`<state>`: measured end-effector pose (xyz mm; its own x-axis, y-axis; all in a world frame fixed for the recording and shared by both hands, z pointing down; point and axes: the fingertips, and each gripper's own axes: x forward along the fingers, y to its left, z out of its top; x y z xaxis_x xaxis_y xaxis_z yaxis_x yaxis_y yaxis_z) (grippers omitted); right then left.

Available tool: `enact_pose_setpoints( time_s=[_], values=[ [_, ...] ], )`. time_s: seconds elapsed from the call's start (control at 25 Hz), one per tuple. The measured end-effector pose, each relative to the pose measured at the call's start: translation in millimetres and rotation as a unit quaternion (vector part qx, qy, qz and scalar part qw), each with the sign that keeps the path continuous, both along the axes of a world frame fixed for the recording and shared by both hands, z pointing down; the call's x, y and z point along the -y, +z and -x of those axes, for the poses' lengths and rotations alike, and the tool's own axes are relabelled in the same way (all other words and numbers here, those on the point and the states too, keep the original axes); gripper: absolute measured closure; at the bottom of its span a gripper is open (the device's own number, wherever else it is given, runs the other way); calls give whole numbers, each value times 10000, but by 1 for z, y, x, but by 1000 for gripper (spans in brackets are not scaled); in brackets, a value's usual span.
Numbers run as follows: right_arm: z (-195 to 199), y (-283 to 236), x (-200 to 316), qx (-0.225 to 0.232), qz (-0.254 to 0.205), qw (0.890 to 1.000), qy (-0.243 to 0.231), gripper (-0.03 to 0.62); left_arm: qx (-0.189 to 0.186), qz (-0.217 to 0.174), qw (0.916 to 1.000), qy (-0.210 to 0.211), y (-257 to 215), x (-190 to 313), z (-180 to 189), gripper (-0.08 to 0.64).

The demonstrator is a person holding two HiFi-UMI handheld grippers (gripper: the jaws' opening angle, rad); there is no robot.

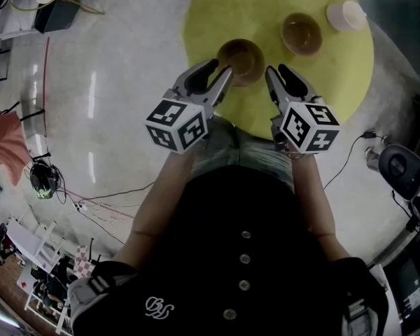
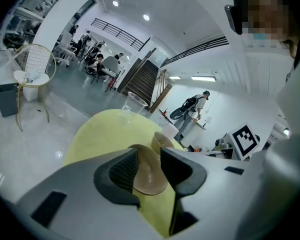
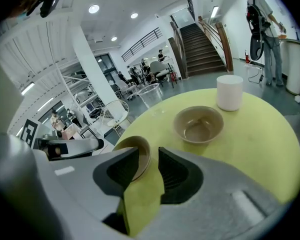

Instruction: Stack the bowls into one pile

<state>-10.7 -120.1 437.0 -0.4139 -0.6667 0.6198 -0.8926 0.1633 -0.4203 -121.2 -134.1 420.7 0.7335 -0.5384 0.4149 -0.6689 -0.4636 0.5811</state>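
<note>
Two brown bowls stand apart on a round yellow table [image 1: 336,75]. The near bowl [image 1: 241,60] is just ahead of both grippers; the far bowl [image 1: 301,33] sits to its right and further back. My left gripper [image 1: 220,70] hovers at the near bowl's left rim, open by a narrow gap with nothing held. In the left gripper view the near bowl [image 2: 150,176] shows through the gap of the left gripper [image 2: 149,156]. My right gripper [image 1: 276,71] is open at the near bowl's right side. In the right gripper view, the right gripper [image 3: 148,164] frames the near bowl [image 3: 140,151], with the far bowl [image 3: 198,124] beyond.
A white cup [image 1: 345,15] stands at the table's far right, past the far bowl. A clear glass [image 3: 151,95] is at the back edge. Around the table is grey floor with cables [image 1: 98,201] and a chair [image 2: 32,74].
</note>
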Motion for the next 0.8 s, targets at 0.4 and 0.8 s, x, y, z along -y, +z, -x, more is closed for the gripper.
enact_pose_setpoints(
  time_s=[0.4, 0.8],
  values=[
    [-42, -14, 10, -64, -43, 9999, -130, 480, -51, 21, 9996, -289, -10, 0, -31, 433],
    [-91, -25, 21, -69, -116, 9995, -269, 480, -144, 1, 9986, -516, -17, -1, -74, 433]
  ],
)
